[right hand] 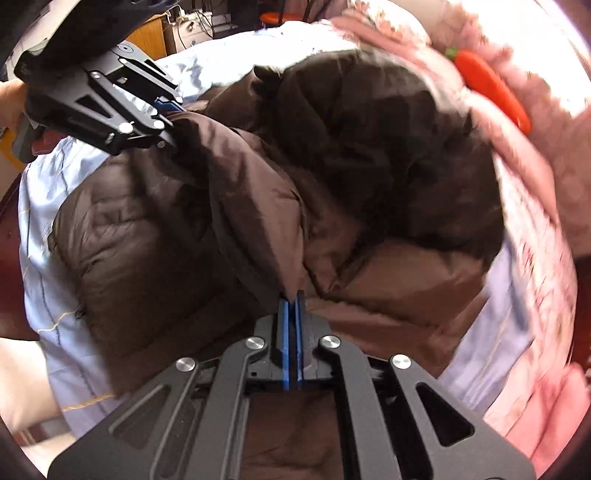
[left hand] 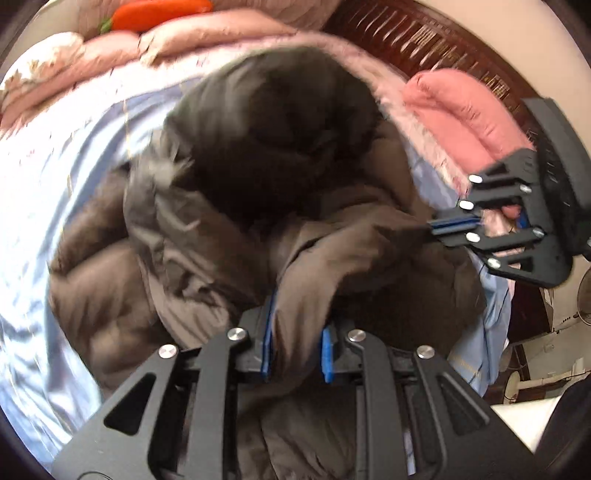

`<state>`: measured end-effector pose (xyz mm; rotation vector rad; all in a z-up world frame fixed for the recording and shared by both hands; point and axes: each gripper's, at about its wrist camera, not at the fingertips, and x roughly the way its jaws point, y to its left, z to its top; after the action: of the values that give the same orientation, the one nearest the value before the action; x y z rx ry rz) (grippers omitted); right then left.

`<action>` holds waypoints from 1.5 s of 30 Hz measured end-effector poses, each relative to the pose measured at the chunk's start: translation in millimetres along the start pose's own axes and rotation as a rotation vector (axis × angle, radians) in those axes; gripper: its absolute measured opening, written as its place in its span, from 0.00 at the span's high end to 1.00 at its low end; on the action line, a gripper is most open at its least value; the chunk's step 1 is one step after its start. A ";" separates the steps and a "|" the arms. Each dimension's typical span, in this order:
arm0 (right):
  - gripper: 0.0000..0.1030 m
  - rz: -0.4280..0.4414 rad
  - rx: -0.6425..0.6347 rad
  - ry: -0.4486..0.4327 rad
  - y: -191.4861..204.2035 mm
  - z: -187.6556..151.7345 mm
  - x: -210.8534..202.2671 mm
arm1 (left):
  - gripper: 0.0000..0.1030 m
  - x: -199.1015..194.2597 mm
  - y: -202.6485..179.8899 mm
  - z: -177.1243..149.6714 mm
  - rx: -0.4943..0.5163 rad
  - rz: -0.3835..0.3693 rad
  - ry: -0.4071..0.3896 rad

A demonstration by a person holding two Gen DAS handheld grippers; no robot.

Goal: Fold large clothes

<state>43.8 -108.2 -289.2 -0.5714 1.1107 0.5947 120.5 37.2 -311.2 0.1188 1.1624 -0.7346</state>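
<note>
Both views: strong fisheye curvature, dark vignette at corners. Daylight enters from side; pale blue sheet [left hand: 48,177] blown out at left of left wrist view, bedding overexposed at upper right of right wrist view. Motion blur smears dark brown jacket [left hand: 258,155] and pink quilt [right hand: 546,155]. Jacket folds deeply shadowed, detail lost.

A pale blue sheet [left hand: 55,177] covers the bed; pink quilts [left hand: 454,110] are heaped along its edge, an orange carrot-shaped cushion [left hand: 159,13] resting on them

Both wrist cams look down close (opposite sides) onto the same brown jacket [left hand: 229,206].
</note>
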 end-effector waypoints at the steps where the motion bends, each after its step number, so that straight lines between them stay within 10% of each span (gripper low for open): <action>1: 0.95 -0.020 0.020 0.016 6.8 -6.4 3.9 | 0.77 4.3 -0.8 -8.1 -0.005 0.009 0.009; 4: 0.82 0.038 0.110 0.055 8.6 -10.3 3.3 | 0.52 8.2 -15.4 -25.2 0.012 0.118 -0.004; 6: 0.66 0.090 0.158 0.016 0.6 -8.2 -16.8 | 0.04 -12.4 -28.6 -29.6 -0.008 0.088 -0.074; 10: 0.28 0.024 0.228 -0.119 -35.9 8.1 -74.1 | 0.04 -75.5 -37.9 -19.3 -0.137 -0.109 -0.195; 16: 0.24 -0.314 0.463 -0.204 -154.4 86.1 -67.9 | 0.02 -92.8 -2.4 83.5 -0.268 0.250 -0.254; 23: 0.30 -0.226 0.691 0.034 -228.3 135.5 49.1 | 0.02 4.1 62.1 155.6 -0.591 0.320 -0.118; 30: 0.38 -0.216 0.679 0.159 -146.8 69.1 111.7 | 0.02 92.1 47.1 93.4 -0.455 0.397 0.168; 38: 0.37 -0.252 0.721 0.157 -128.3 51.0 152.2 | 0.02 118.9 62.4 54.8 -0.421 0.417 0.086; 45: 0.24 -0.259 0.793 0.039 -116.5 28.7 75.8 | 0.02 39.1 25.1 27.3 -0.521 0.328 -0.083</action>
<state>167.6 -159.7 -335.8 -0.0296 1.1779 -0.1028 164.2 26.0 -340.5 -0.1543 1.1843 -0.1344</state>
